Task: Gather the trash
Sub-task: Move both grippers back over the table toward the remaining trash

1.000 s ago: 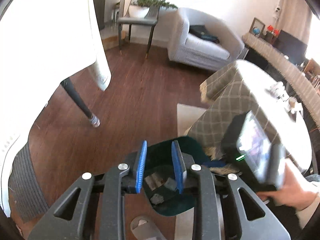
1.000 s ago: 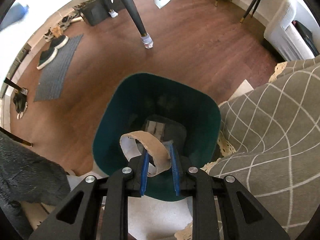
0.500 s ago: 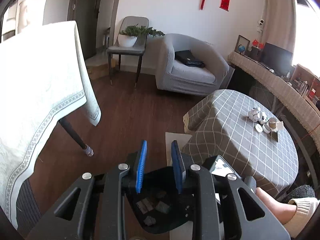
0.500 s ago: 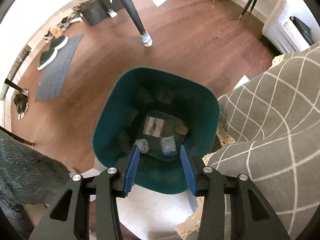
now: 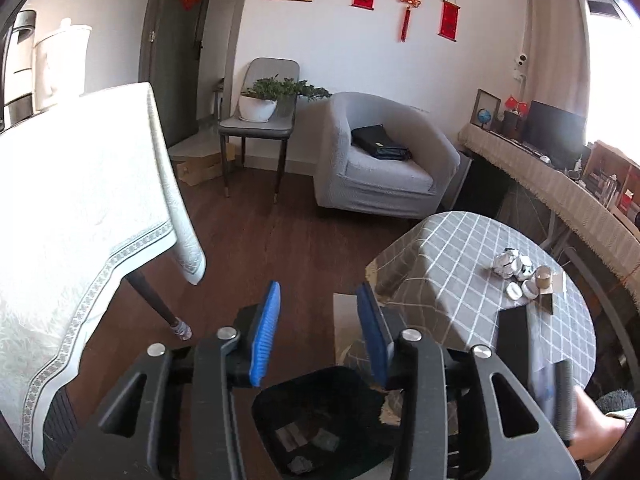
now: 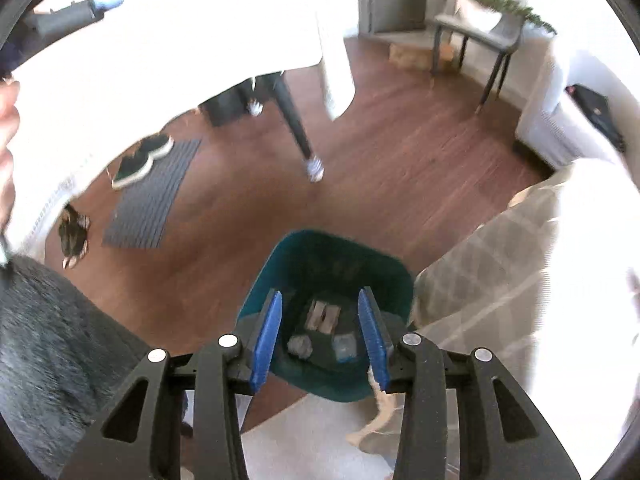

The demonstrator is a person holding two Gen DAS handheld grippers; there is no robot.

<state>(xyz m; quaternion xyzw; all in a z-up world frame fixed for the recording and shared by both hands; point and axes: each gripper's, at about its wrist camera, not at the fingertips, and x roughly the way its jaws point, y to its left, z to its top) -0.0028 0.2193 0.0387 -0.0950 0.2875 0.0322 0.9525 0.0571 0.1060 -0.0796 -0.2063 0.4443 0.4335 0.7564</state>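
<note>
Left wrist view: left gripper (image 5: pixel 318 330), black frame with blue pads, points out over the dark wood floor (image 5: pixel 280 248); its jaws have just been opening and stand apart, nothing between them. Directly below it sits the dark teal plastic trash bin (image 5: pixel 320 420), partly hidden by the gripper frame, with a few crumpled scraps of trash (image 5: pixel 304 440) on its bottom. To the right, a round table under a grey checked cloth (image 5: pixel 460 280) carries small white cups (image 5: pixel 516 276) near its far edge. A person's hand (image 5: pixel 596 428) shows at the lower right edge, gripping a blurred dark handle. White-clothed table (image 5: pixel 72 220) fills the left side; grey armchair (image 5: pixel 380 160) and a grey chair with a potted plant (image 5: pixel 260 100) stand along the far wall.

Right wrist view (motion-blurred): right gripper (image 6: pixel 320 334) points steeply down, over the same teal bin (image 6: pixel 332 272). Its jaws have just closed slightly, yet they are apart with nothing gripped. Between the pads, down inside the bin, lie the trash pieces (image 6: pixel 324 316): a flat wrapper, a grey crumpled wad, a pale blue packet. Checked tablecloth (image 6: pixel 500 280) right of the bin, overexposed. A grey floor mat (image 6: pixel 152 196) with dark shoes (image 6: pixel 140 158) lies upper left.
</note>
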